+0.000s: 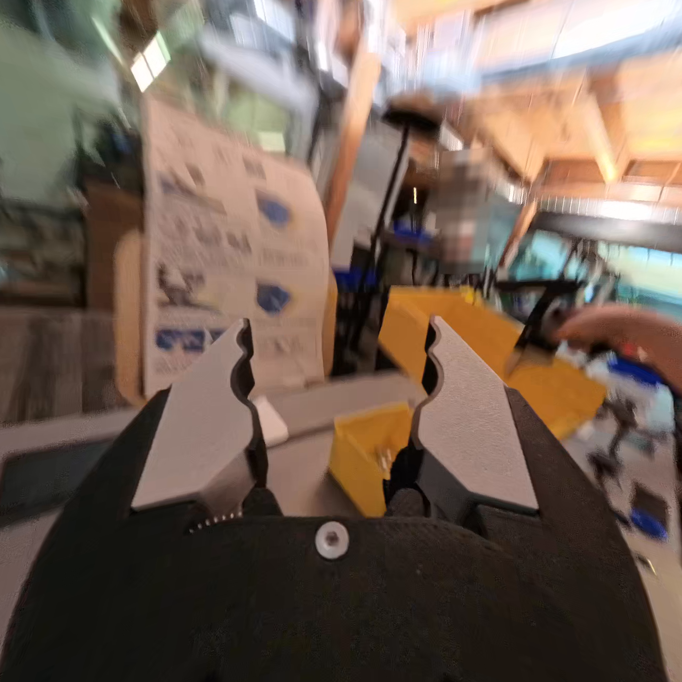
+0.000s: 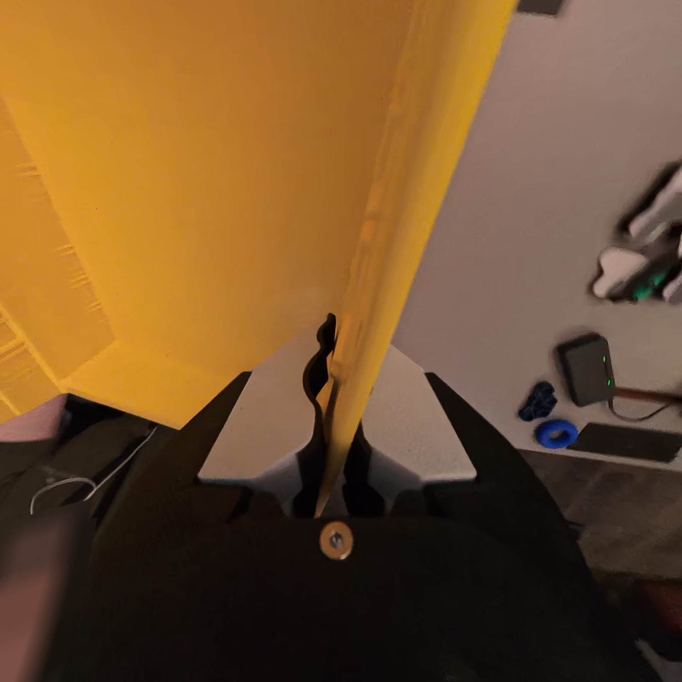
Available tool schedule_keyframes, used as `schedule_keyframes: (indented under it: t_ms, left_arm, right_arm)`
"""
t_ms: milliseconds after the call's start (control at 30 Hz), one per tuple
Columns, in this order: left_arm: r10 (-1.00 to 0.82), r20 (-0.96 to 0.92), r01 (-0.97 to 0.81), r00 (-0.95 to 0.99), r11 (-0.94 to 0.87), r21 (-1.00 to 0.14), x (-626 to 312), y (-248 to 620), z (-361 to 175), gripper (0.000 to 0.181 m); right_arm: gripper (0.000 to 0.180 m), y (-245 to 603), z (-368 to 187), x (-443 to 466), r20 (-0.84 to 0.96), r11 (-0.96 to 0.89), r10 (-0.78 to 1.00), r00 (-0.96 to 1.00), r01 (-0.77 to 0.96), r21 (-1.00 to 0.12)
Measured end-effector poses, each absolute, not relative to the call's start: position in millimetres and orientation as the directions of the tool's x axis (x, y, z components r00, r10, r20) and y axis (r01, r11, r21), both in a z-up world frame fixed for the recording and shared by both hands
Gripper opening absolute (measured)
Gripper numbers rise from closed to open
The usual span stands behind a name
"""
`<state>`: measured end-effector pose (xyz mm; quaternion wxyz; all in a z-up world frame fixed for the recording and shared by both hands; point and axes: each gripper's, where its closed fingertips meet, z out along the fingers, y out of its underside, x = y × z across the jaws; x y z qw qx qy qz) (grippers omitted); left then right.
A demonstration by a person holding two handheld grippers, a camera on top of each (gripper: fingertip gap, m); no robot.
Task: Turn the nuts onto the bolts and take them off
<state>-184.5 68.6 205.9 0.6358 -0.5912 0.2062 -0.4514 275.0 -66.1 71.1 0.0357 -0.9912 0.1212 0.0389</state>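
Right wrist view: right tool [image 2: 337, 354] pinches yellow bin [image 2: 206, 177] wall.

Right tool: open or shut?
Shut. The right tool has its two fingers pressed on either side of the yellow bin wall.

Motion blur covers the whole left wrist view: the poster [image 1: 228, 258] is rendered illegible, and small bin [image 1: 363, 454] contents cannot be identified. The large yellow bin [image 2: 221, 184] is cut by the frame; the right claw's [image 2: 334, 354] far fingertip is hidden behind its wall.
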Motion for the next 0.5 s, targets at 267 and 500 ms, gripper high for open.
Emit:
schedule_keyframes:
  t_ms: [267, 500]
  left_arm:
    - [-0.9, 0.213, -0.373, 0.38, -0.359, -0.855, -6, 52, 42, 0.091]
    - [-0.907, 0.153, -0.643, 0.392, -0.389, -0.659, 37, 28, -56, 0.088]
  right_arm:
    - [0.002, -187, 6, 392, -0.205, -0.814, -0.547, 0.812, -0.573, -0.097]
    - [0.003, -238, -54, 404, -0.216, -0.825, -0.544, 0.811, -0.563, -0.038]
